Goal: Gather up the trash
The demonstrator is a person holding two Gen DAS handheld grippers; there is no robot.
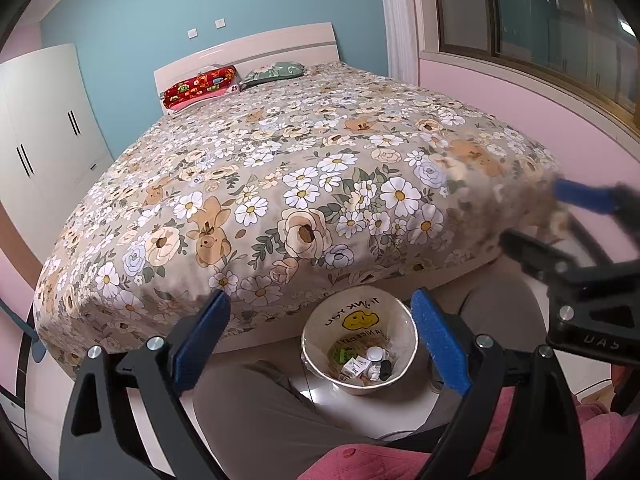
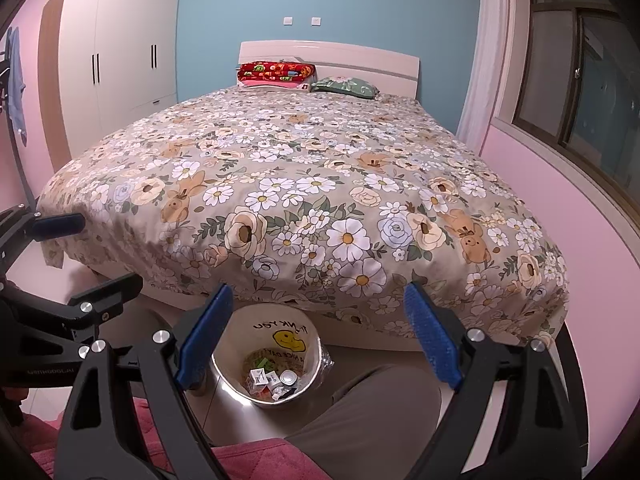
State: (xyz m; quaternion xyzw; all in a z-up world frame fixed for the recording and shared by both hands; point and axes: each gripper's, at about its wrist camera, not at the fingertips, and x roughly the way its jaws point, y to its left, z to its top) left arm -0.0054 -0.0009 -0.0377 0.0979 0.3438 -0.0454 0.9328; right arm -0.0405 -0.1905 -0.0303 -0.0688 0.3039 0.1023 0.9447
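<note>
A round cream wastebasket with a yellow smiley-face liner [image 1: 358, 354] stands on the floor at the foot of the floral-quilted bed [image 1: 280, 184], holding small boxes and a bottle cap. Left tongs [image 1: 320, 344] and right tongs [image 2: 316, 336] both gape wide, empty, above it.

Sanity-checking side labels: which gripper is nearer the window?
Right. The right gripper sits between the left gripper and the window. The left gripper is on the far side, toward the wardrobe.
</note>
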